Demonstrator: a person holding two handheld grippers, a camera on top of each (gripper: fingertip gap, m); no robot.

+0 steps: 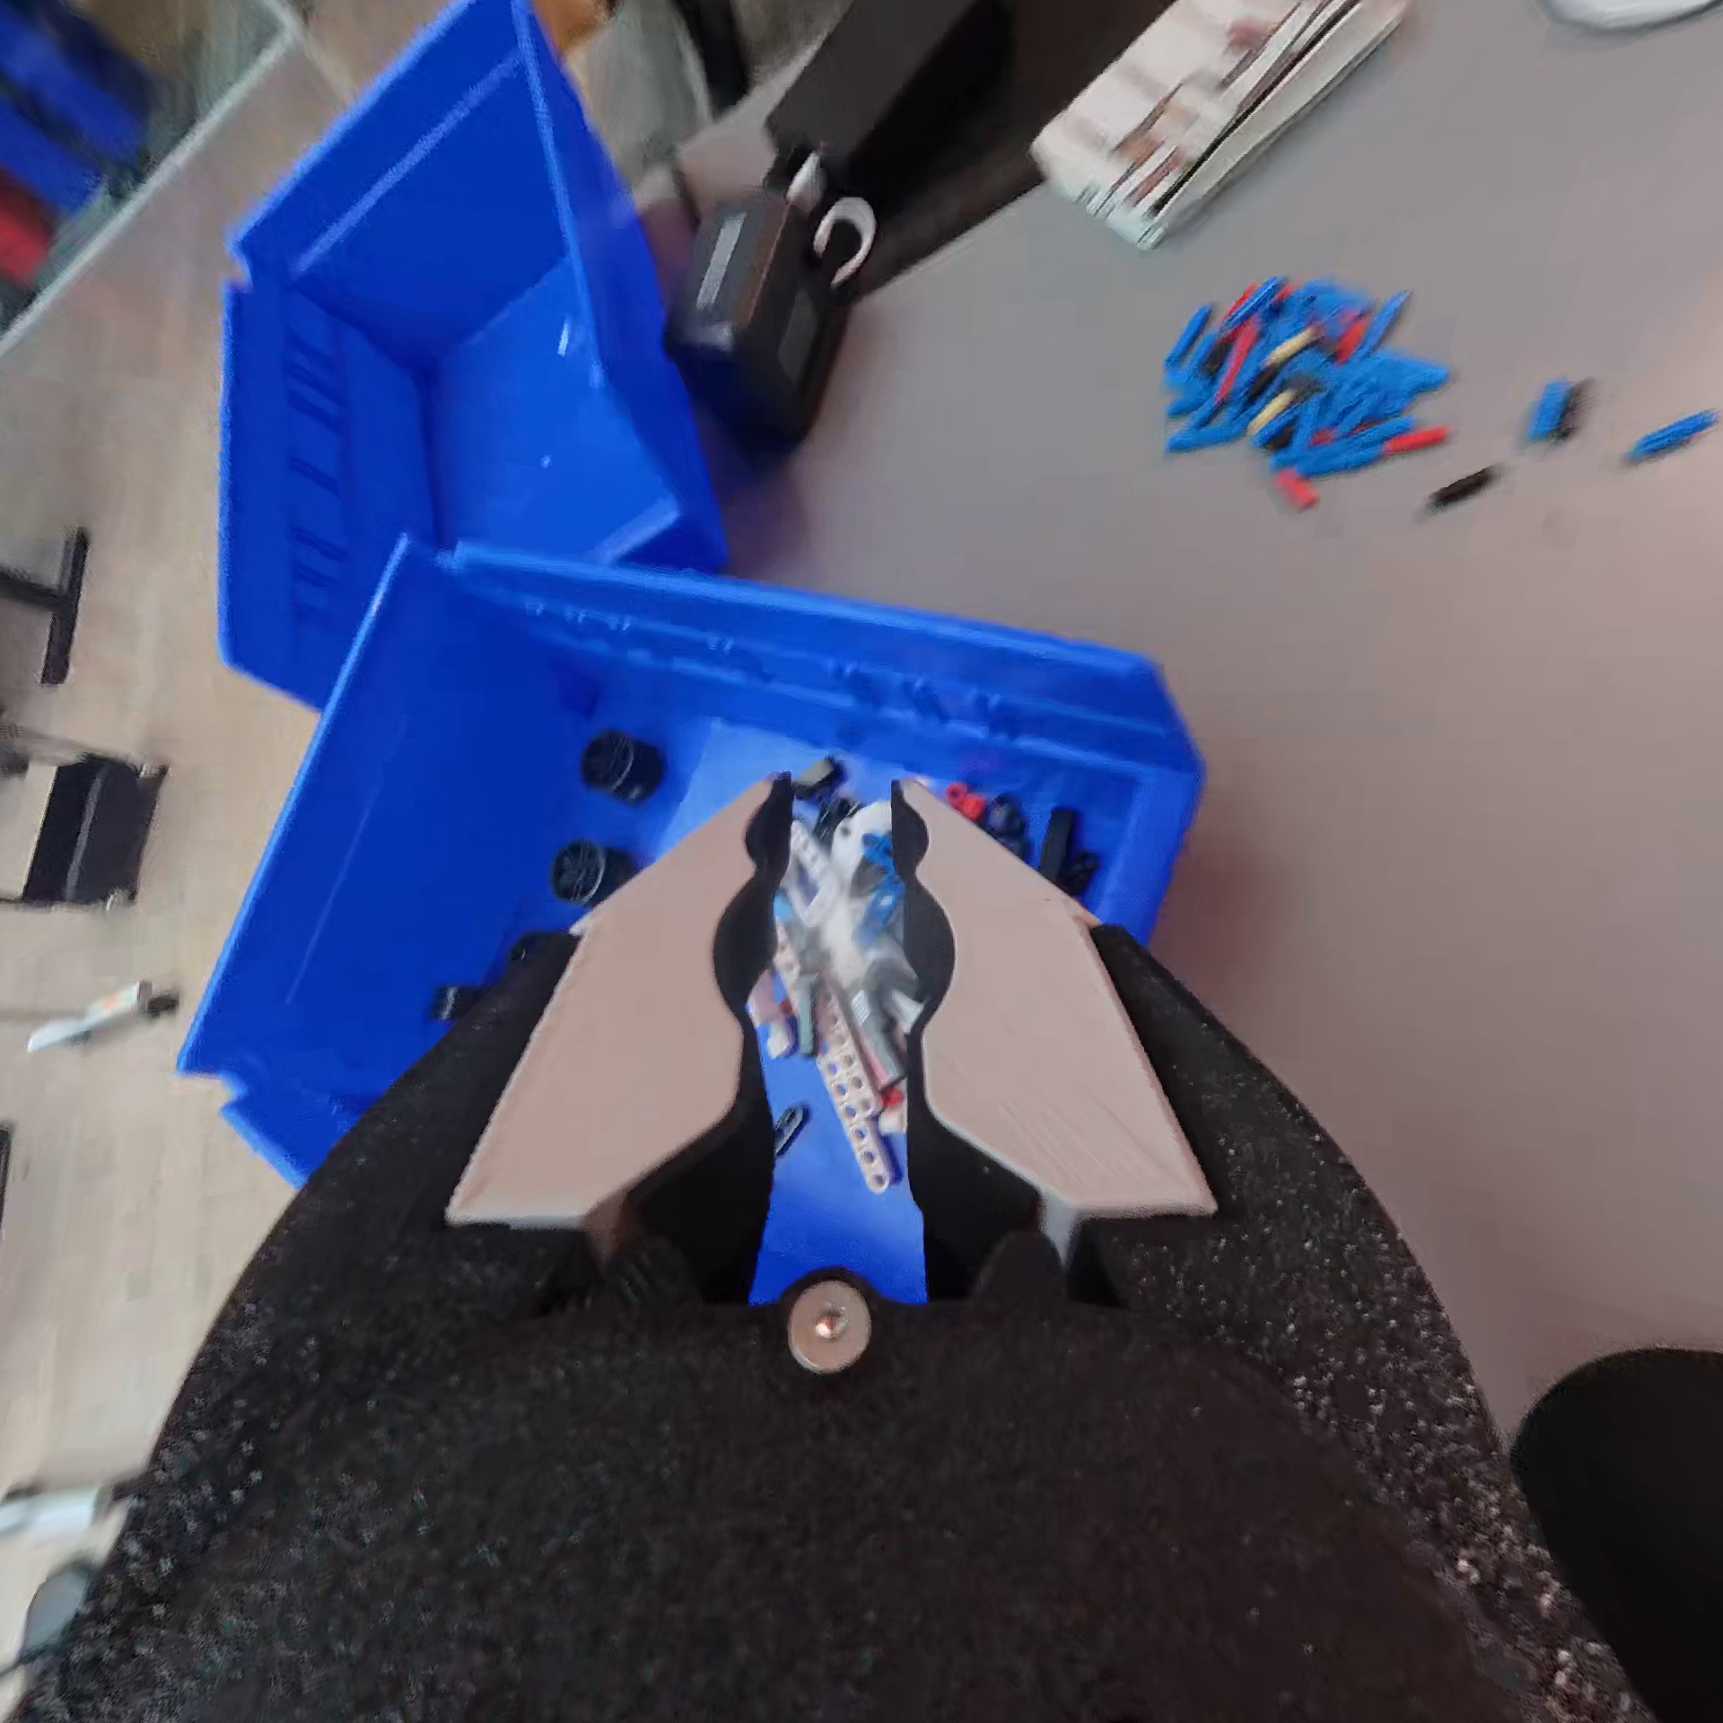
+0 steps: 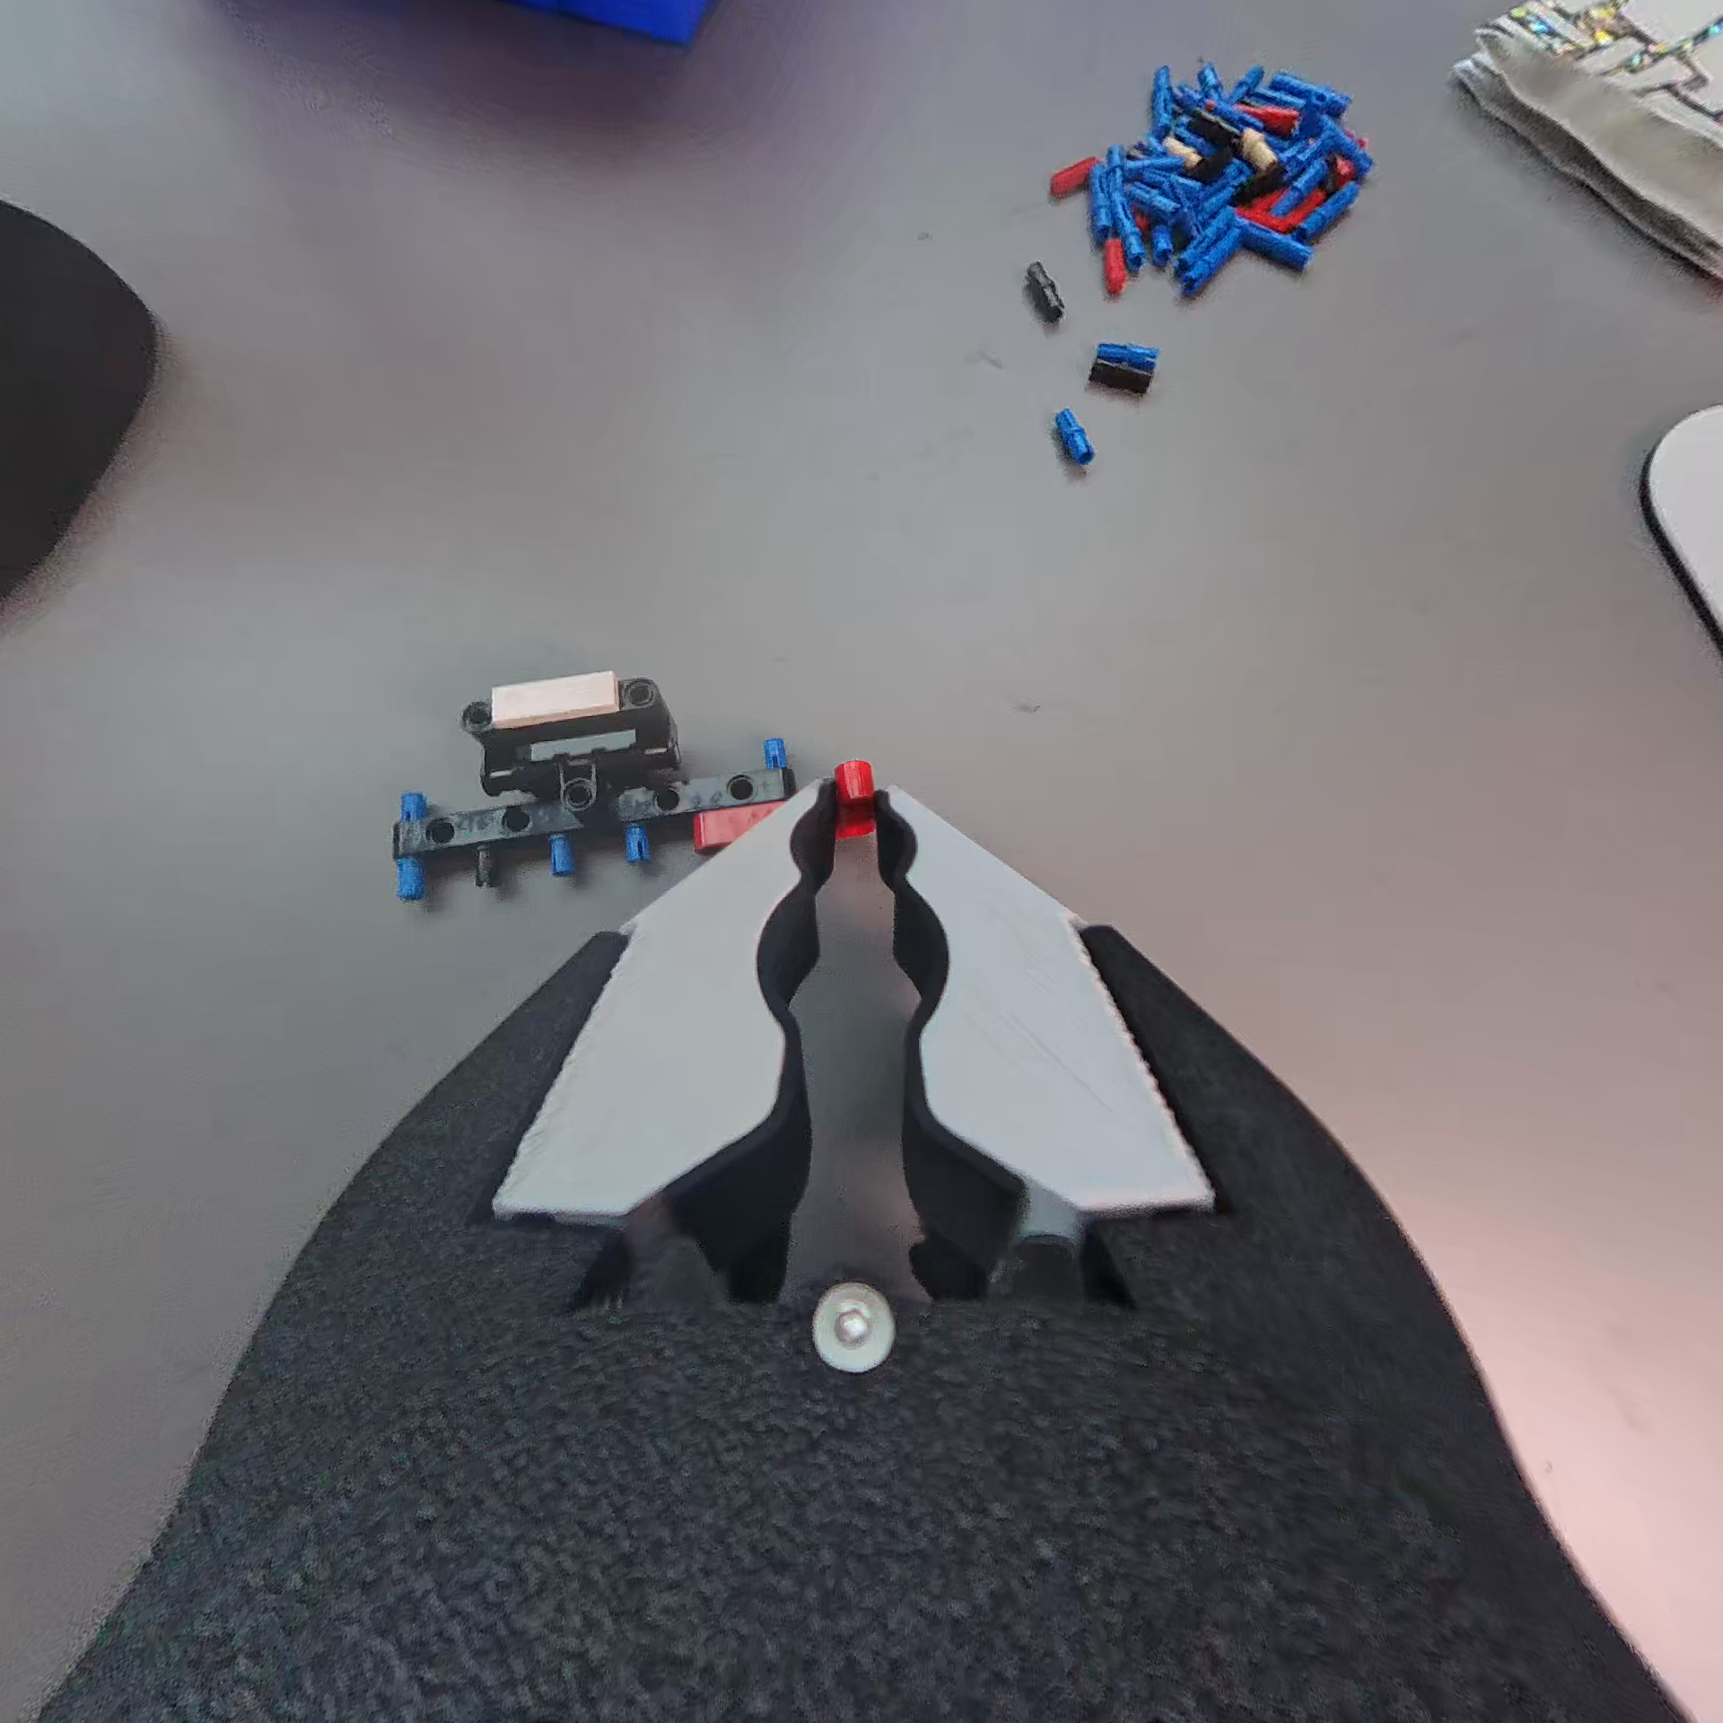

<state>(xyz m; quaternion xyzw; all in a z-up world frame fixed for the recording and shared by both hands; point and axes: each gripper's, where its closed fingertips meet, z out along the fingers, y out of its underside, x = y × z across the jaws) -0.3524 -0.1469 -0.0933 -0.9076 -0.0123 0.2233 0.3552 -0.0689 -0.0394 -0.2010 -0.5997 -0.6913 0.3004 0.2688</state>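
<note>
My left gripper (image 1: pixel 842 792) is open and empty, hovering over a blue bin (image 1: pixel 438 839) that holds loose building parts: a pale beam with holes (image 1: pixel 853 1082), black wheels (image 1: pixel 620 765) and small red and black pieces. My right gripper (image 2: pixel 853 797) is shut on a small red pin (image 2: pixel 851 792), held just above the grey table. To its left lies a black beam assembly (image 2: pixel 578 792) with blue pins, a red piece and a block with a pale top. A pile of blue, red and black pins (image 2: pixel 1221 177) lies far right; it also shows in the left wrist view (image 1: pixel 1305 373).
A second, empty blue bin (image 1: pixel 447 354) stands behind the first. A black device with a white hook (image 1: pixel 765 280) sits beside it. Stacked papers (image 1: pixel 1212 103) lie at the far right. Loose pins (image 2: pixel 1123 365) lie near the pile. A white object's edge (image 2: pixel 1688 503) is at right.
</note>
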